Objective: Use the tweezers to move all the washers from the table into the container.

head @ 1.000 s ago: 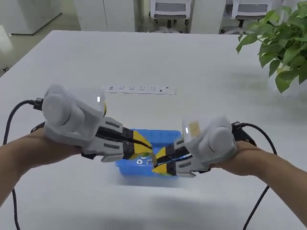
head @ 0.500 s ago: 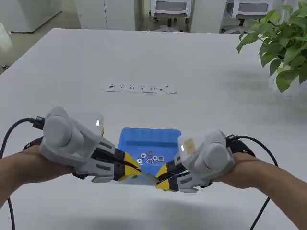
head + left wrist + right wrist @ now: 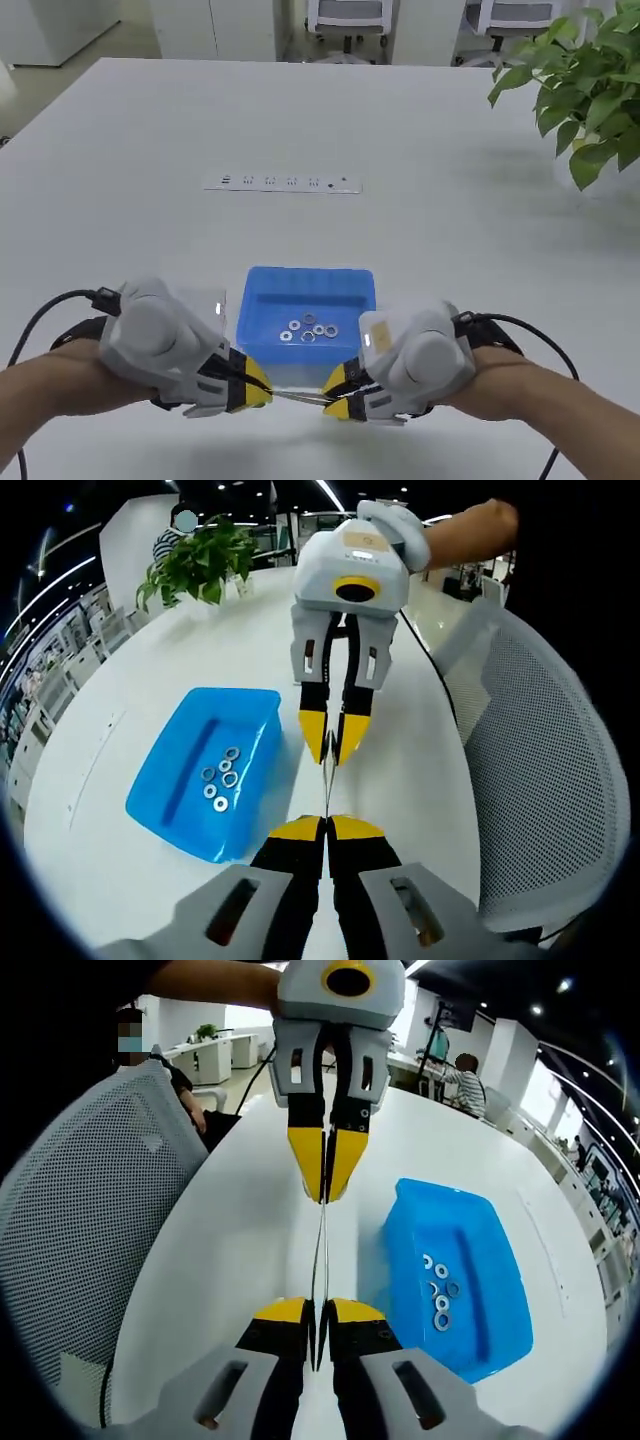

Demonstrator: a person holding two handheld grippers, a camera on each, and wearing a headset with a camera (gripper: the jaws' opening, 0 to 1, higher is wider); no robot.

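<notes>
A blue container (image 3: 308, 310) sits on the white table (image 3: 300, 120) with several washers (image 3: 308, 329) lying inside it. Just in front of it, thin metal tweezers (image 3: 298, 397) span the gap between my two grippers. My left gripper (image 3: 255, 385) is shut on one end and my right gripper (image 3: 335, 395) is shut on the other. In the left gripper view the tweezers (image 3: 327, 780) run from my left gripper (image 3: 326, 825) to the right gripper (image 3: 335, 745), with the container (image 3: 180, 780) to the left. The right gripper view shows my right gripper (image 3: 318, 1310) on the tweezers (image 3: 321, 1250), opposite the left gripper (image 3: 326, 1185).
A white power strip (image 3: 283, 182) lies flat beyond the container. A potted plant (image 3: 585, 90) stands at the far right of the table. Office chairs (image 3: 345, 20) are behind the far edge, and a mesh chair (image 3: 540, 770) is close by the near edge.
Both grippers have drawn back toward me from above the container to the table's near edge, so the washers inside now show. The tweezers stay between them.
</notes>
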